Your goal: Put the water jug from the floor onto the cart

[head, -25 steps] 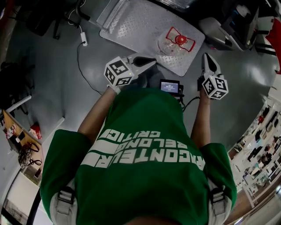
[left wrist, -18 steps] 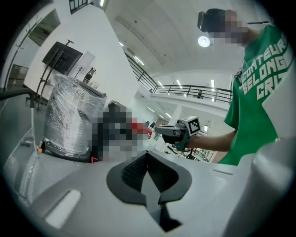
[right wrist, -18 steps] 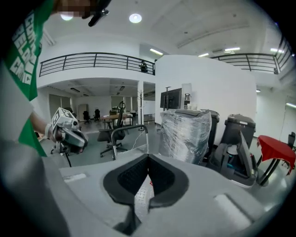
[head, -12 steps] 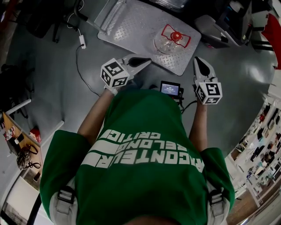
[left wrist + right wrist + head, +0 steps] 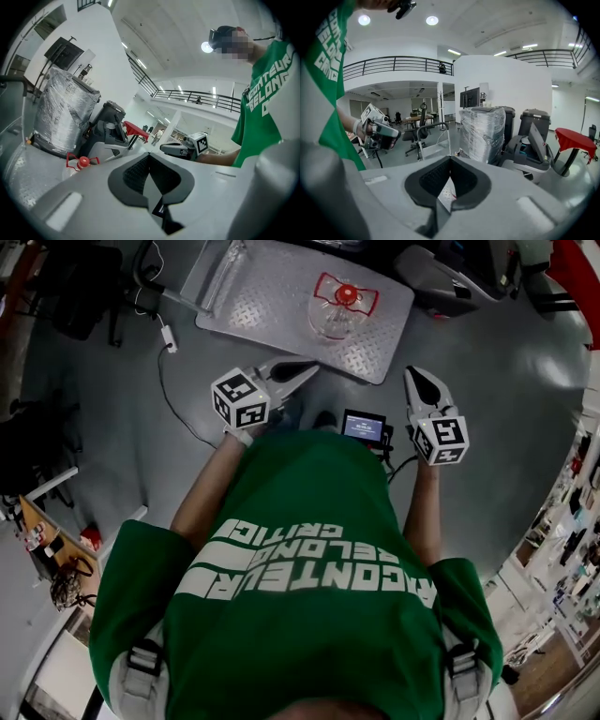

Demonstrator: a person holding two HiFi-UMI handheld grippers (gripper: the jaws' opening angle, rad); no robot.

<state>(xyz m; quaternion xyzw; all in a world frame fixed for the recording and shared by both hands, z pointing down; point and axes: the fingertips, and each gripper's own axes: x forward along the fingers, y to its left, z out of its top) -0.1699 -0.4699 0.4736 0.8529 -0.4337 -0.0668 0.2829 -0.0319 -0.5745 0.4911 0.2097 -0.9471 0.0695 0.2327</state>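
A clear water jug point(image 5: 335, 312) with a red cap and red handle stands upright on the cart's point(image 5: 267, 298) diamond-plate platform, near its right end. My left gripper point(image 5: 306, 368) hovers over the floor below the cart's near edge, jaws together, nothing in them. My right gripper point(image 5: 418, 381) hangs to the right of the cart, also shut and empty. In the left gripper view the jug's red cap point(image 5: 83, 162) shows low at left past the shut left gripper point(image 5: 149, 157). The right gripper point(image 5: 450, 161) faces the cart's handle point(image 5: 437, 132).
A plastic-wrapped pallet point(image 5: 482, 133) and dark bins point(image 5: 452, 282) stand behind the cart. A cable with a plug point(image 5: 168, 335) lies on the grey floor at left. A cluttered bench point(image 5: 54, 563) is at lower left, a red table point(image 5: 576, 138) at far right.
In the head view the cart and jug have slid up and to the left, farther from both grippers. The right gripper has shifted left. Both stay shut and empty.
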